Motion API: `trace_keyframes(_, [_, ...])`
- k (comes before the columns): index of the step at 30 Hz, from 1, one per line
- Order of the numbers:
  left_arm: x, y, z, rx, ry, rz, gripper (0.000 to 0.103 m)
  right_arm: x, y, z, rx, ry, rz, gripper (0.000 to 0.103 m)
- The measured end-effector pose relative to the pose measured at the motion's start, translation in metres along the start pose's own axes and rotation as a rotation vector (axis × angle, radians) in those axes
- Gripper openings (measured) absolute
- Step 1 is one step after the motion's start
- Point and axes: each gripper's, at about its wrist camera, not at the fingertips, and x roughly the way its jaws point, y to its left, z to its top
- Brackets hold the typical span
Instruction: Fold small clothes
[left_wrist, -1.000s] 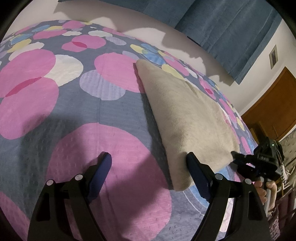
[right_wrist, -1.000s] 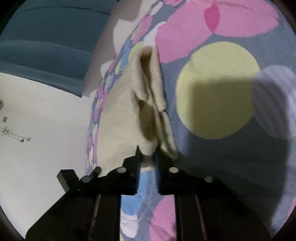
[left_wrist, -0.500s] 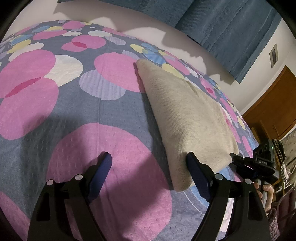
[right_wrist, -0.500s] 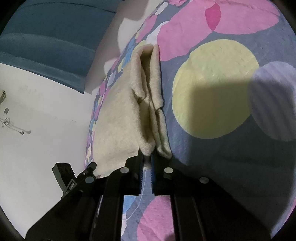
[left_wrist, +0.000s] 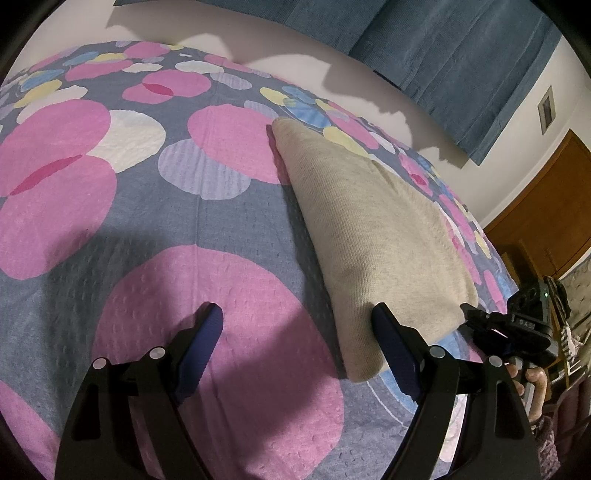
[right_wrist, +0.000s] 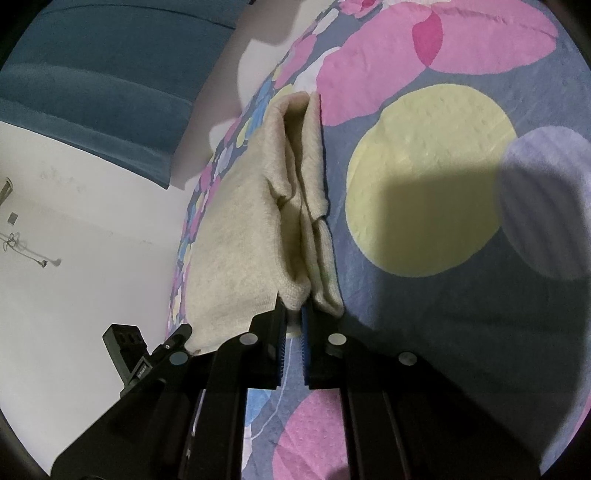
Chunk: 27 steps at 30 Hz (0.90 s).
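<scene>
Right tool (right_wrist: 293, 314) pinching beige garment (right_wrist: 236, 236) edge, left tool (left_wrist: 297, 325) wide, empty

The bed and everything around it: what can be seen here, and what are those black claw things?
beige knitted garment: one, beige, folded in layers on the bedspread, nearer its right side.
bedspread: one, grey-blue with pink, yellow, white and lilac circles, covering the bed.
curtain: one, blue, on the wall behind the bed.
wall: white, beyond the bed.
door: one, brown wood, far right.
left gripper: one, black with blue pads, open over the bedspread, its right pad beside the garment's near corner.
right gripper: one, black, shut on the garment's near edge.
hand: one, holding the right gripper's handle.
</scene>
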Motion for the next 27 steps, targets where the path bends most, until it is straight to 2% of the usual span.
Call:
trace_keyframes(9, [0.000,-0.002,0.001,0.013,0.003,0.014,0.082,-0.010,-0.005,-0.003,0.031,-0.023,0.041,0.011])
trace_keyframes(12, [-0.001,-0.002,0.001,0.005,0.003,0.004,0.082,-0.016,-0.003,-0.008,0.024,-0.034,0.038,0.020])
trace_keyframes(15, [-0.007,-0.003,0.002,-0.014,0.010,-0.022,0.082,-0.024,0.005,-0.010,0.013,-0.051,0.016,0.039])
trace_keyframes(17, [-0.015,-0.001,0.006,-0.035,-0.001,-0.067,0.082,-0.031,0.013,-0.007,-0.005,-0.069,0.001,0.064])
trace_keyframes(19, [-0.017,0.001,0.015,-0.039,-0.002,-0.083,0.082,-0.036,0.020,-0.001,-0.031,-0.092,-0.019,0.074])
trace_keyframes(23, [-0.006,0.006,0.035,-0.056,0.014,-0.084,0.081,-0.029,0.028,0.022,-0.084,-0.093,-0.089,0.076])
trace_keyframes(25, [0.005,0.011,0.044,-0.073,0.031,-0.097,0.081,-0.020,0.027,0.033,-0.090,-0.078,-0.091,0.076])
trace_keyframes(27, [0.017,0.014,0.051,-0.089,0.048,-0.110,0.077,-0.004,0.023,0.051,-0.085,-0.051,-0.095,0.076])
